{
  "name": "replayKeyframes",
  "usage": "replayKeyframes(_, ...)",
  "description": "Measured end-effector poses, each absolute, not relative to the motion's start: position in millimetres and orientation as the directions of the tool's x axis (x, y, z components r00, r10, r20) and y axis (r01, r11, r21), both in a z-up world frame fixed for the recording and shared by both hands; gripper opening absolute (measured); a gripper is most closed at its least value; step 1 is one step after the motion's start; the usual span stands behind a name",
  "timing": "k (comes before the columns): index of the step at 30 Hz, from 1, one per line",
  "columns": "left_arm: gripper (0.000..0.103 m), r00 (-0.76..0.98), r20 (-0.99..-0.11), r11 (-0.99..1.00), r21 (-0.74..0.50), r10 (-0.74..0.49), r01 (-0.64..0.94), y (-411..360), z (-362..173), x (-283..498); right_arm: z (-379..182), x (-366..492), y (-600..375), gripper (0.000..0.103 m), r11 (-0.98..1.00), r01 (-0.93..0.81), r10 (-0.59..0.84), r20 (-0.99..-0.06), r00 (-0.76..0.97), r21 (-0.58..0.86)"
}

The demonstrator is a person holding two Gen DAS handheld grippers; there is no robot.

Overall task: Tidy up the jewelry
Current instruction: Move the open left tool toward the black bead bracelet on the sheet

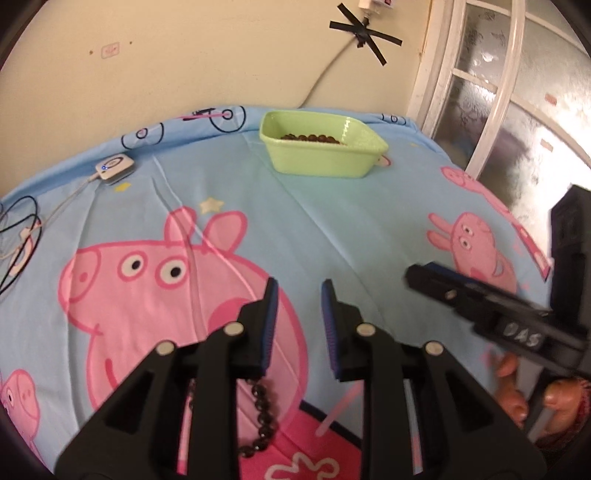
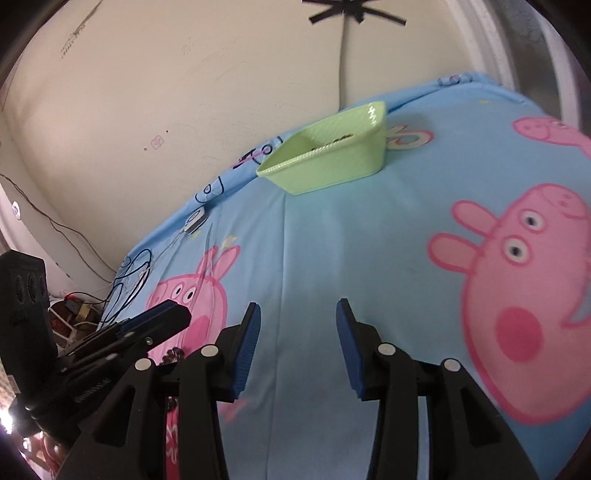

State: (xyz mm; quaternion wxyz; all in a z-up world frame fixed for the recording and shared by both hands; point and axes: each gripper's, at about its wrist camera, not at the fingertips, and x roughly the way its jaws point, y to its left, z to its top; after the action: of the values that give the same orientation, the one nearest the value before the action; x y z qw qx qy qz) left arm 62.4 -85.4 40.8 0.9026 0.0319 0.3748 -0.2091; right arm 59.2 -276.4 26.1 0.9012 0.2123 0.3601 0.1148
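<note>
**Both claws part-open over the cartoon sheet, beads low by the left one**

The left gripper (image 1: 299, 286) stands with its blue pads a modest gap apart, and nothing sits between them; only the pink pig print of the blue bedsheet (image 1: 332, 221) shows through the gap. At about 7 o'clock from its tips, low in the left wrist view, a dark bead bracelet (image 1: 264, 417) lies on the sheet, partly hidden under the left finger's black frame. Whether it touches the frame cannot be told.

The right gripper (image 2: 295, 308) is likewise part-open and empty, with plain blue sheet between its pads. In the left wrist view it comes in from 3 o'clock, and a hand (image 1: 517, 391) shows below it at 4 o'clock.

Farther out, at 12 o'clock from the left claw, a light green basket (image 1: 321, 158) stands on the sheet near the wall, well apart from both claws, with a row of dark beads (image 1: 310, 138) lying inside it. At 10 o'clock, a small white device (image 1: 114, 168) with a cable rests at the sheet's far edge. A cross of black tape (image 1: 364, 35) holds a cord to the cream wall (image 1: 184, 55) at 1 o'clock.
</note>
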Motion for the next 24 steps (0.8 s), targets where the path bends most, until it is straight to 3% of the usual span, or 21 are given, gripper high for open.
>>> replayKeyframes(9, 0.023, 0.692, -0.66, 0.934, -0.043, -0.293, 0.354, -78.5, 25.4, 39.4, 16.3, 44.2, -301.8, 0.018, 0.884, 0.078, 0.243, -0.598, 0.764, 0.46)
replayKeyframes(18, 0.023, 0.728, -0.607, 0.945, -0.144, -0.318, 0.293, -53.3, 31.5, 37.0, 8.4, 47.1, -311.2, 0.019, 0.852, 0.095, 0.27, -0.588, 0.762, 0.514)
replayKeyframes(24, 0.023, 0.741, -0.598, 0.949, -0.128, -0.305, 0.287, -54.8, 32.5, 34.8, 11.9, 42.5, -305.2, 0.02, 0.861, 0.057, 0.284, -0.57, 0.771, 0.506)
